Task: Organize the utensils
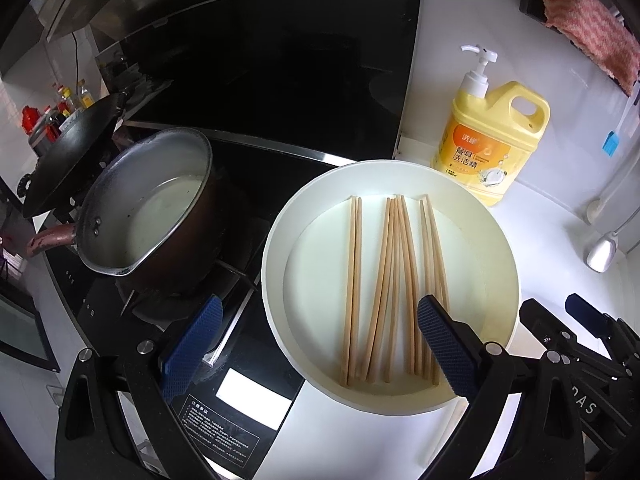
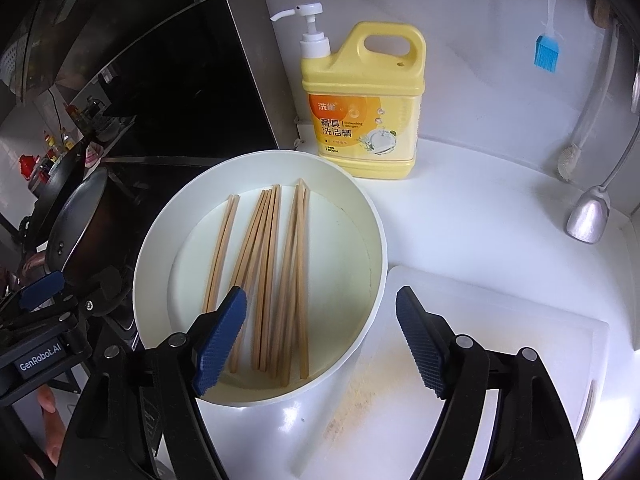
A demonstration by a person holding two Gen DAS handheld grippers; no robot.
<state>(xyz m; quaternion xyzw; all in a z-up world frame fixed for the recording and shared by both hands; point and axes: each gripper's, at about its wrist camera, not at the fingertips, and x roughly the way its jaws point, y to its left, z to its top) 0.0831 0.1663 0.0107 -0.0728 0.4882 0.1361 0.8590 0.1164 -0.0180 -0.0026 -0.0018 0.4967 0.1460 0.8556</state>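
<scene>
Several wooden chopsticks [image 1: 394,288] lie side by side in a round white basin [image 1: 504,264] on the counter; in the right wrist view the chopsticks [image 2: 264,280] lie in the same basin [image 2: 372,248]. My left gripper [image 1: 320,344] is open and empty, held above the basin's near left rim, its right finger over the chopsticks' near ends. My right gripper [image 2: 320,340] is open and empty above the basin's near right rim. The right gripper also shows in the left wrist view [image 1: 588,324] at the right edge.
A yellow dish-soap pump bottle [image 2: 362,104] stands behind the basin. A white cutting board [image 2: 500,340] lies right of it. A saucepan [image 1: 152,204] and a dark wok [image 1: 76,152] sit on the stove at left. A blue brush [image 2: 546,52] and a ladle [image 2: 590,216] hang at right.
</scene>
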